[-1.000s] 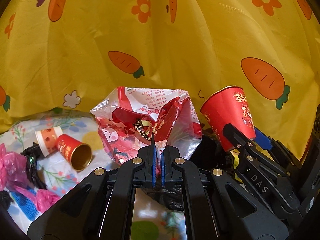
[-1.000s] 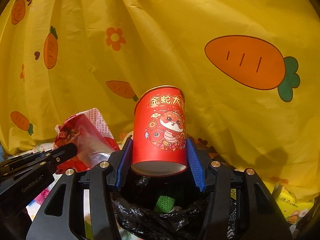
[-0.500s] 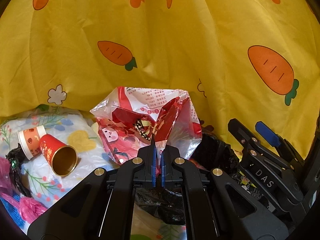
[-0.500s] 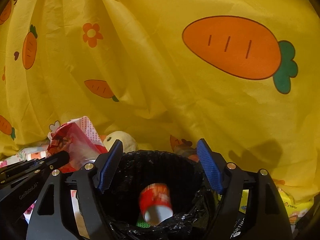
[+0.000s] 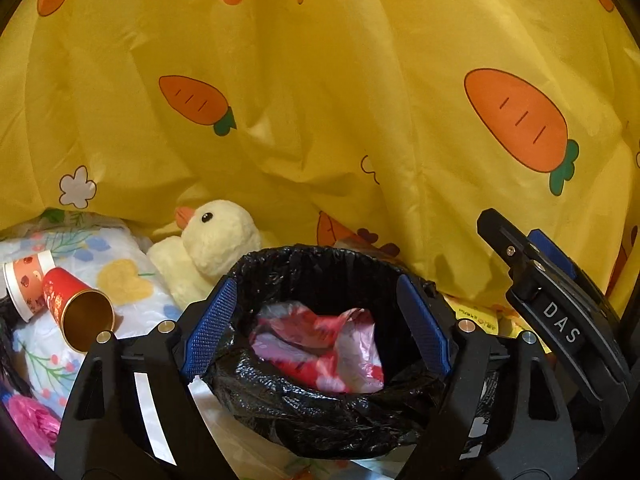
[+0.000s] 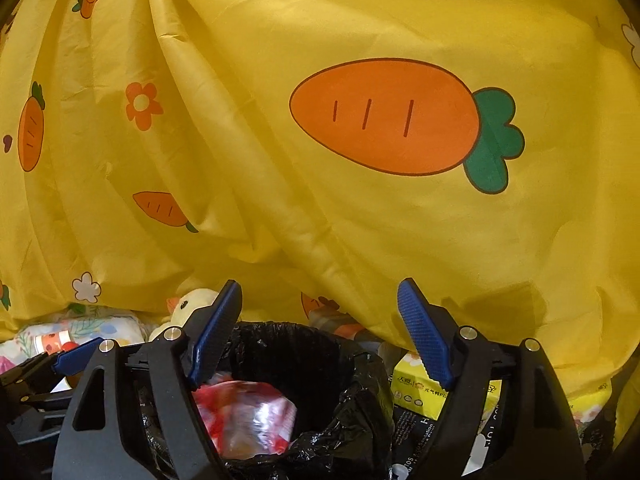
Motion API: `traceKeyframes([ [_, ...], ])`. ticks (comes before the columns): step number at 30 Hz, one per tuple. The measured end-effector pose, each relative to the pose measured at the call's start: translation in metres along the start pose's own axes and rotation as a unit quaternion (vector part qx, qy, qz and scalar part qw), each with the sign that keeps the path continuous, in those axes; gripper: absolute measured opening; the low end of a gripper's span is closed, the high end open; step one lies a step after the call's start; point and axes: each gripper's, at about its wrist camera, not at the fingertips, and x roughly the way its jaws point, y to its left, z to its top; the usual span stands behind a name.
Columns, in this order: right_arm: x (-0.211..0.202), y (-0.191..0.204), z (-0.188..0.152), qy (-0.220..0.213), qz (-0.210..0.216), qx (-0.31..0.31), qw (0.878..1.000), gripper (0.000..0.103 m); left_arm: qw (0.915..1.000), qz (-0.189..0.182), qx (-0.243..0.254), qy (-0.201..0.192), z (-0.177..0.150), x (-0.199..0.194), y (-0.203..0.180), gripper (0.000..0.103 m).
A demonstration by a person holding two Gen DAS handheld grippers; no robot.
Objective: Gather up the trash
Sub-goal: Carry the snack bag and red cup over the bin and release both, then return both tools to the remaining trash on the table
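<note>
A bin lined with a black bag (image 5: 328,268) stands in front of me, also in the right wrist view (image 6: 280,340). A crumpled red and clear wrapper (image 5: 320,348) lies inside it, seen too in the right wrist view (image 6: 244,412). My left gripper (image 5: 316,328) is open and empty over the bin mouth. My right gripper (image 6: 320,328) is open and empty above the bin's far rim; it also shows at the right of the left wrist view (image 5: 532,256). A red paper cup (image 5: 76,312) and a white-orange cup (image 5: 26,284) lie on the cloth to the left.
A yellow carrot-print curtain (image 5: 320,100) hangs close behind the bin. A plush duck (image 5: 212,244) sits left of the bin. A yellow tissue pack (image 6: 416,388) lies right of it. Pink plastic (image 5: 32,420) lies at the lower left on a floral cloth (image 5: 120,280).
My right gripper opened and the red cup fell into the bin. My left gripper then opened and the wrapper dropped in on top, uncovering the plush duck.
</note>
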Motion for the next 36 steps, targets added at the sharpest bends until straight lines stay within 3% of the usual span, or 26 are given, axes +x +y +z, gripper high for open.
traceKeyframes([
  [7,-0.008,0.006,0.003,0.000,0.017,0.003,1.000,0.078,0.9968,0.065,-0.041,-0.023,-0.005,-0.029,0.030,0.090],
  [15,-0.031,0.029,-0.008,0.010,0.053,-0.013,0.998,0.082,0.9859,0.145,-0.064,-0.056,-0.024,-0.097,0.055,0.095],
  [26,-0.071,0.090,-0.044,0.050,0.147,-0.042,0.987,0.083,0.9573,0.267,-0.083,-0.073,-0.068,-0.189,0.102,0.095],
  [36,-0.094,0.162,-0.072,0.079,0.225,-0.089,0.967,0.083,0.9297,0.336,-0.125,-0.085,-0.094,-0.250,0.158,0.095],
])
